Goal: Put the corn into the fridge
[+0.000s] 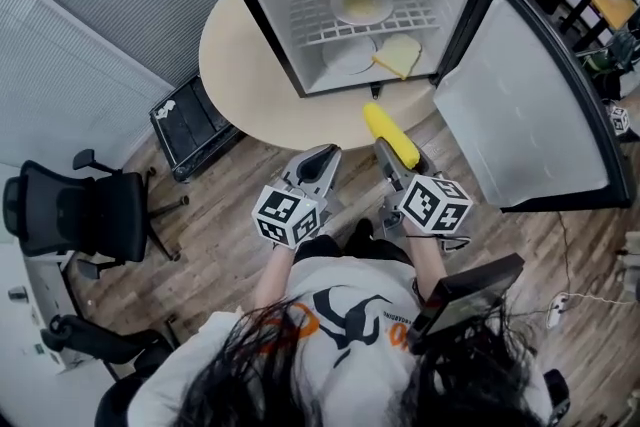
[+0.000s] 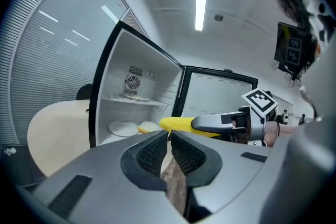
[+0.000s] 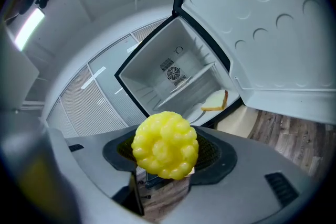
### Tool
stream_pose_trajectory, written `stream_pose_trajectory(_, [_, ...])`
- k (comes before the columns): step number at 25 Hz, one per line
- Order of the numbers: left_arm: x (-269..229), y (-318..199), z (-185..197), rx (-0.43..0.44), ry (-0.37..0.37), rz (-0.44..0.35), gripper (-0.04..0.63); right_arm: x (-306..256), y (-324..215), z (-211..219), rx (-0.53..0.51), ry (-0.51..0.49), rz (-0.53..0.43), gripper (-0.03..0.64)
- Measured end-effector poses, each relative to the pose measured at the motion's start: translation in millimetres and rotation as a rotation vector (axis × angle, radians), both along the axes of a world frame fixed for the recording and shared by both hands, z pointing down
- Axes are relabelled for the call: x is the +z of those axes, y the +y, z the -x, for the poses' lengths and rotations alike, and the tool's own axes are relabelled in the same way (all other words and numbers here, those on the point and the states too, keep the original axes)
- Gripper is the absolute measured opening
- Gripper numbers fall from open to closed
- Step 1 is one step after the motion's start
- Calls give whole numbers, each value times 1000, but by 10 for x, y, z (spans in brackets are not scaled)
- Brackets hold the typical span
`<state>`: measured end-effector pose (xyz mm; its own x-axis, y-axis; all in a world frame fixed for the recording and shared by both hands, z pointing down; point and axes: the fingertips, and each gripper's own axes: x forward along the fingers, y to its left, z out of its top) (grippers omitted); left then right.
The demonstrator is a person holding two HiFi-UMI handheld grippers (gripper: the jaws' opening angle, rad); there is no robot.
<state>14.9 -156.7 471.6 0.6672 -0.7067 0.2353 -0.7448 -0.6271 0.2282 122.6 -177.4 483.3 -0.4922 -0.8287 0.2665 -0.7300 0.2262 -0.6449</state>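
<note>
The right gripper [image 1: 398, 155] clamps the corn [image 1: 388, 129] just in front of the open fridge [image 1: 280, 25], with the cob pointing toward it. The right gripper view shows only the cob's knobbly end, while the left gripper view shows its long side. The left gripper [image 1: 318, 158], also before the fridge, has its jaws together on nothing.

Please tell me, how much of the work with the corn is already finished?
Done: the fridge door stands open, and the right hand-held gripper is shut on the corn. In hand: the corn is held in front of the fridge, outside it. Left: placing it inside and releasing.
</note>
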Motion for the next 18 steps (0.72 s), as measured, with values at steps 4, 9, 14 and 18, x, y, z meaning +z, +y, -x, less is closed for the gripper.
stream_pose_trajectory(4, [42,-44,-1,-16,-13,10,18,72,-57,49,-35,-8,15,252])
stream_pose_trajectory(9, [31,-111,53,-42,-15,12,18,77,-167,88,-46,-14,17,252])
stream_pose_trajectory(14, [121,-117,127,-48,-26,37,18,180,-227,175,-67,-20,38,252])
stream_pose_trajectory(18, [166,-237,184,-38,-25,40,18,224,-343,198,-47,-3,42,252])
